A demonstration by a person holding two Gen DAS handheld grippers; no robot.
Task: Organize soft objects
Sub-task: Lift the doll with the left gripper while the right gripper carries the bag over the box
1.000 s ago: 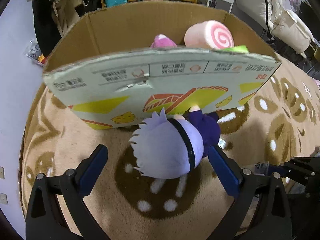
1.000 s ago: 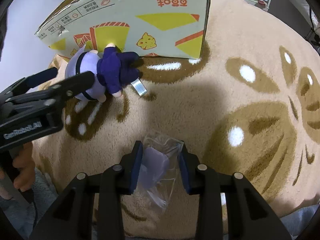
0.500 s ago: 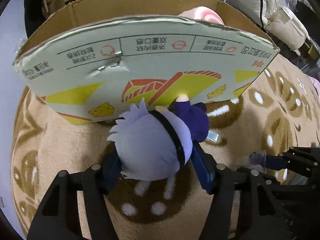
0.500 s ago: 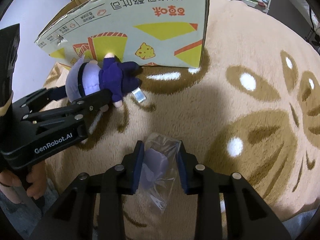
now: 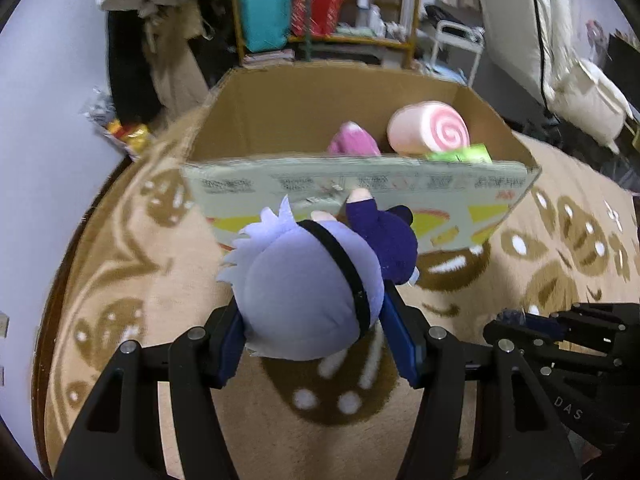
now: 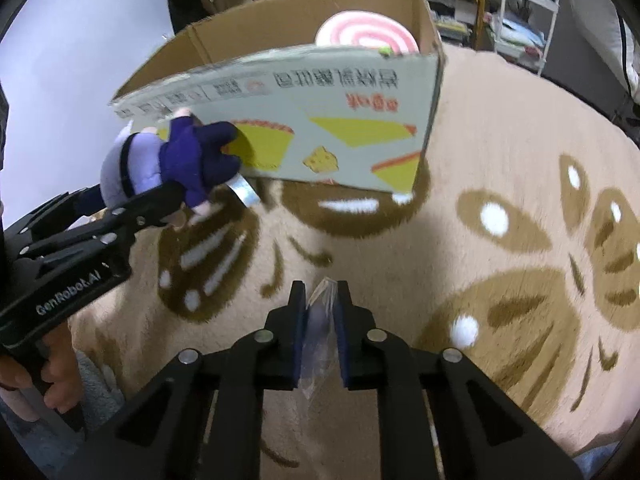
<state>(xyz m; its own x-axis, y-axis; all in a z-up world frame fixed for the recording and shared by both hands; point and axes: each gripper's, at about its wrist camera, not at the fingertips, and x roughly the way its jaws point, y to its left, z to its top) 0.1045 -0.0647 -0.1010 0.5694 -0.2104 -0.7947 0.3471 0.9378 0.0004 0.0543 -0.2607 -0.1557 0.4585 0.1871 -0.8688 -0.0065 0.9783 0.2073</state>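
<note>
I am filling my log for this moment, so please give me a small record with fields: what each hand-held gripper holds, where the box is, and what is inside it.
left hand-held gripper: shut on plush doll, lifted off the carpet, in front of the box wall
right hand-held gripper: shut on clear plastic bag
cardboard box: open, on the carpet
inside box: pink swirl roll plush, pink plush, green item
doll in box: not yet

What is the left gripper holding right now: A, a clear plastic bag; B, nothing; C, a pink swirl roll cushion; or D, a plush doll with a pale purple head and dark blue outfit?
D: the left gripper is shut on the plush doll, gripping its pale purple head in front of the cardboard box.
</note>
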